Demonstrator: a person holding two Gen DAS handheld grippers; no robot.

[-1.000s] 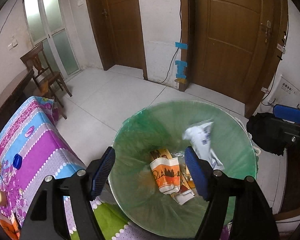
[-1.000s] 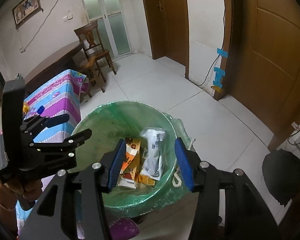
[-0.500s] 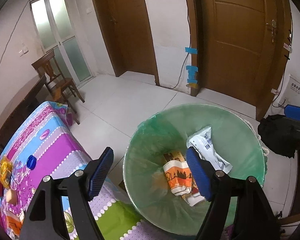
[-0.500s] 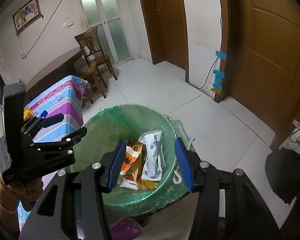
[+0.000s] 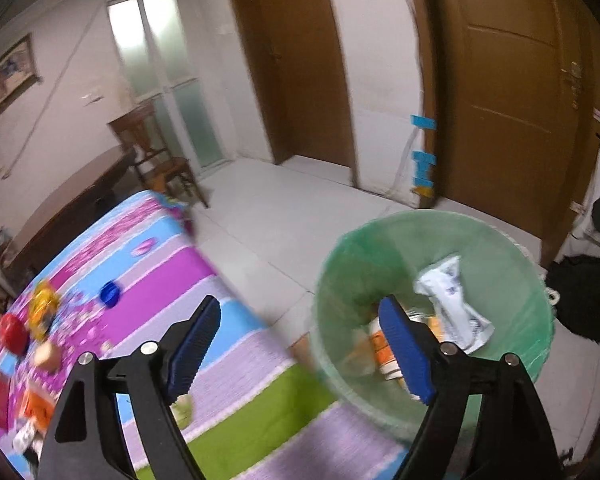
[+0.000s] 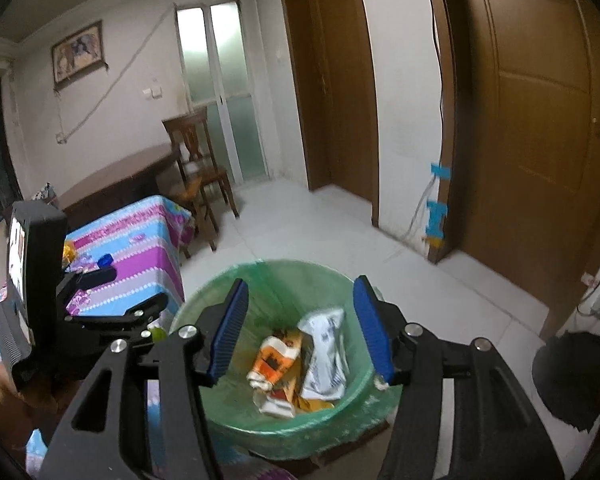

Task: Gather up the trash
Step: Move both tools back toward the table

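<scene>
A bin with a green liner (image 5: 420,216) stands on the floor beside a table with a striped cloth (image 5: 160,264). In the bin lie a white wrapper (image 5: 448,292) and an orange carton (image 5: 376,340). My left gripper (image 5: 298,308) hangs over the gap between table and bin. Its jaws are opening with nothing between them. On the cloth lie a yellow wrapper (image 5: 44,304), a red thing (image 5: 12,332) and a blue cap (image 5: 110,294). My right gripper (image 6: 300,284) is open and holds nothing above the bin (image 6: 284,264), over the wrapper (image 6: 324,344) and carton (image 6: 274,356). The left gripper (image 6: 136,288) shows at its left.
A wooden chair (image 6: 196,168) and a dark table (image 6: 116,180) stand behind the striped table. Brown doors line the far wall. A black bag (image 6: 572,376) lies on the white tile floor right of the bin. A hand (image 6: 4,396) holds the left gripper.
The left view has swung left, so the bin sits further right and more of the table shows. The left jaws stand wider. The right view has tilted up, and the bin sits lower.
</scene>
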